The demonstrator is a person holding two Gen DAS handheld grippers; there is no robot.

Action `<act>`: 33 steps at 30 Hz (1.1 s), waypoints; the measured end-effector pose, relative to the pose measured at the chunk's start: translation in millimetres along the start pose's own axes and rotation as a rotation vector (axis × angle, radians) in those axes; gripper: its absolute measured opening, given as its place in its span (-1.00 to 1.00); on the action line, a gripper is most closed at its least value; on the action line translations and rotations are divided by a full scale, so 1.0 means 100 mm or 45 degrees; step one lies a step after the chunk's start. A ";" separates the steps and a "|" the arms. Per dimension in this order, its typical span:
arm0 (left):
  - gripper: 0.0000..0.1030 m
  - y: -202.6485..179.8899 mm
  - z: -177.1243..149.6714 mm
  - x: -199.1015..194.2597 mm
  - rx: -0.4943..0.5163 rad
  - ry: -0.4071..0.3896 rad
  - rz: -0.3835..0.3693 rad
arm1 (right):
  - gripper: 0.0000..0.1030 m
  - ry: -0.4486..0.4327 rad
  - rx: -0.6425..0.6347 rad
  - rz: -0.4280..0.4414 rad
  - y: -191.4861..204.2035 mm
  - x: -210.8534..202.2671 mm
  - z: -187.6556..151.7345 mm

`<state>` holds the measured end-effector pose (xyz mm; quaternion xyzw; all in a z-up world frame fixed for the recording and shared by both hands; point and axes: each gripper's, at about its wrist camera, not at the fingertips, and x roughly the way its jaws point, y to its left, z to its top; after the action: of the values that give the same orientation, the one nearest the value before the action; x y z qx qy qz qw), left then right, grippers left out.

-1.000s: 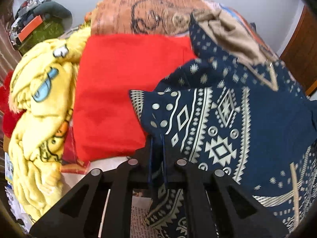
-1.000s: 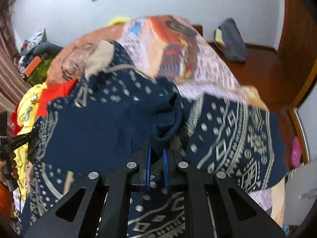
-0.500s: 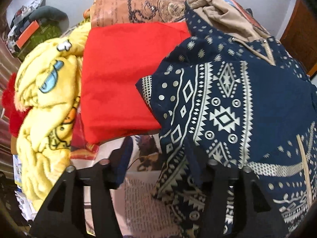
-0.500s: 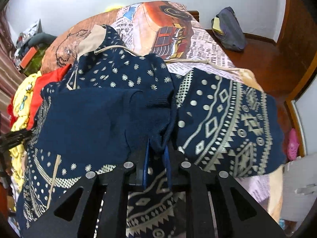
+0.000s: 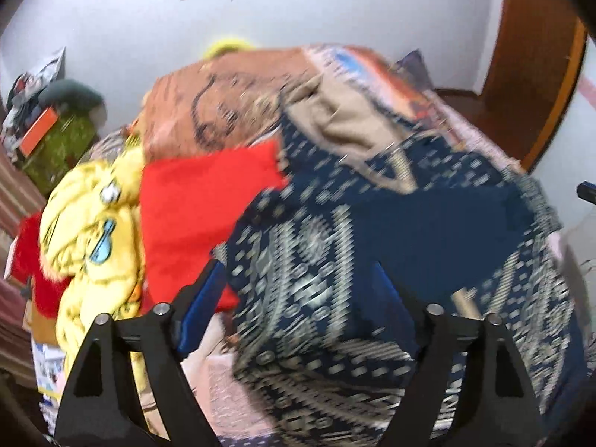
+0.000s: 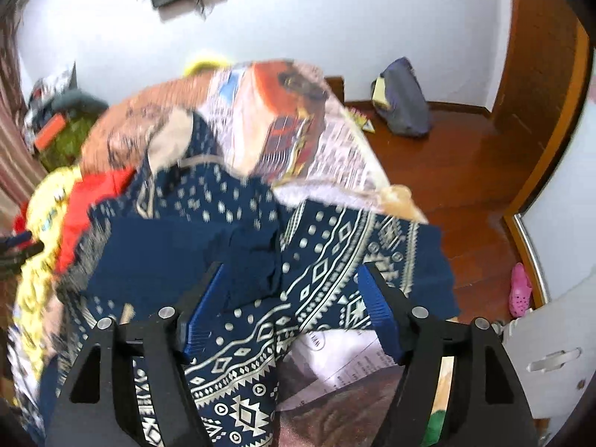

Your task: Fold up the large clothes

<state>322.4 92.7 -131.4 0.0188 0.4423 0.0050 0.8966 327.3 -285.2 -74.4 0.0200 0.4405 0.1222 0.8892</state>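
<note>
the left gripper [image 5: 298, 294] stands with its blue-padded jaws spread wide and nothing between them, hovering over the navy blue garment with cream geometric print [image 5: 391, 246], which fills the frame from 6 o'clock round to 3 o'clock in the blurred left wrist view. the garment lies on a bed covered with a printed orange and newsprint-pattern bedspread [image 5: 231, 111]. a beige lining part with a cord [image 5: 335, 119] shows at the garment's far end, toward 12 o'clock. touching the garment's edge at about 10 o'clock lies a bright red folded cloth [image 5: 201, 201], and beyond that, at 9 o'clock, a fluffy yellow blanket with a cartoon print [image 5: 89, 246]

the right gripper [image 6: 294, 301] is likewise wide apart and grips nothing; its blue pads [image 6: 380, 313] sit either side of the same navy garment [image 6: 316, 290], just above it. a plain dark blue sleeve or flap [image 6: 167, 257] is laid across the patterned body toward 9 o'clock, while a patterned section [image 6: 372, 253] spreads toward 3 o'clock, hanging over the bed edge. the bedspread [image 6: 290, 123] with a red train picture rises at 12 o'clock. on the brown wooden floor [image 6: 447, 171] at 2 o'clock sits a grey bag [image 6: 404, 100] against the white wall, and a pink clog [image 6: 519, 294] lies at 3 o'clock
</note>
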 end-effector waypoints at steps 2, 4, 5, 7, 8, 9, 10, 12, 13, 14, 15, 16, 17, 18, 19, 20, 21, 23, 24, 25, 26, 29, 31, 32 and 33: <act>0.71 -0.13 0.13 -0.05 0.014 -0.029 -0.036 | 0.44 -0.034 0.048 0.017 -0.08 -0.08 0.02; 0.76 -0.26 0.23 -0.06 0.021 -0.056 -0.067 | 0.47 -0.062 0.113 0.025 -0.21 -0.13 0.02; 0.77 -0.33 0.27 -0.07 0.024 -0.067 -0.083 | 0.47 -0.066 0.142 0.026 -0.27 -0.14 0.02; 0.77 -0.48 0.33 -0.03 0.033 -0.075 -0.115 | 0.47 -0.054 0.210 0.023 -0.44 -0.11 -0.03; 0.77 -0.56 0.36 0.01 0.039 -0.072 -0.128 | 0.47 -0.036 0.250 0.019 -0.54 -0.07 -0.07; 0.77 -0.62 0.38 0.05 0.044 -0.068 -0.137 | 0.47 -0.012 0.287 0.017 -0.63 -0.02 -0.11; 0.77 -0.69 0.39 0.11 0.050 -0.060 -0.145 | 0.47 0.007 0.319 0.017 -0.70 0.02 -0.14; 0.77 -0.82 0.39 0.23 0.056 -0.035 -0.164 | 0.47 0.050 0.398 0.027 -0.87 0.14 -0.24; 0.77 -0.86 0.38 0.28 0.056 -0.027 -0.172 | 0.47 0.081 0.446 0.029 -0.96 0.22 -0.31; 0.77 -0.92 0.37 0.35 0.059 -0.013 -0.184 | 0.47 0.110 0.495 0.035 -1.05 0.31 -0.39; 0.77 -0.95 0.35 0.41 0.062 0.001 -0.191 | 0.47 0.135 0.538 0.040 -1.13 0.38 -0.45; 0.77 -0.99 0.33 0.46 0.064 0.013 -0.198 | 0.47 0.156 0.578 0.048 -1.20 0.44 -0.51; 0.77 -1.03 0.31 0.52 0.067 0.032 -0.205 | 0.47 0.177 0.619 0.063 -1.26 0.50 -0.56; 0.77 -1.06 0.28 0.57 0.067 0.046 -0.209 | 0.47 0.196 0.659 0.081 -1.32 0.57 -0.61; 0.77 -1.08 0.27 0.62 0.067 0.060 -0.213 | 0.47 0.206 0.693 0.094 -1.38 0.60 -0.65; 0.77 -1.10 0.25 0.67 0.064 0.076 -0.217 | 0.47 0.215 0.726 0.107 -1.42 0.64 -0.68; 0.77 -1.10 0.23 0.71 0.061 0.087 -0.221 | 0.47 0.226 0.763 0.119 -1.47 0.70 -0.71; 0.77 -1.10 0.21 0.78 0.044 0.107 -0.232 | 0.48 0.231 0.839 0.161 -1.56 0.81 -0.75; 0.77 -1.09 0.20 0.81 0.035 0.114 -0.235 | 0.48 0.227 0.858 0.171 -1.58 0.83 -0.75; 0.77 -1.07 0.19 0.84 0.021 0.124 -0.240 | 0.52 0.218 0.883 0.169 -1.61 0.87 -0.76; 0.77 -1.05 0.19 0.87 0.009 0.131 -0.244 | 0.52 0.207 0.903 0.168 -1.63 0.89 -0.75; 0.77 -0.99 0.18 0.94 -0.024 0.147 -0.232 | 0.52 0.163 0.941 0.139 -1.69 0.96 -0.70; 0.77 -0.94 0.17 0.97 -0.043 0.155 -0.225 | 0.47 0.144 0.951 0.115 -1.70 1.02 -0.66; 0.77 -0.91 0.16 0.98 -0.052 0.158 -0.224 | 0.46 0.140 0.956 0.096 -1.71 1.05 -0.64; 0.77 -0.89 0.15 0.99 -0.057 0.159 -0.223 | 0.37 0.139 0.952 0.079 -1.71 1.09 -0.62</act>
<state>393.9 5.7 -203.9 -0.0404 0.4972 -0.0622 0.8645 376.3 -430.0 -221.3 0.3499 0.5007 -0.0194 0.7915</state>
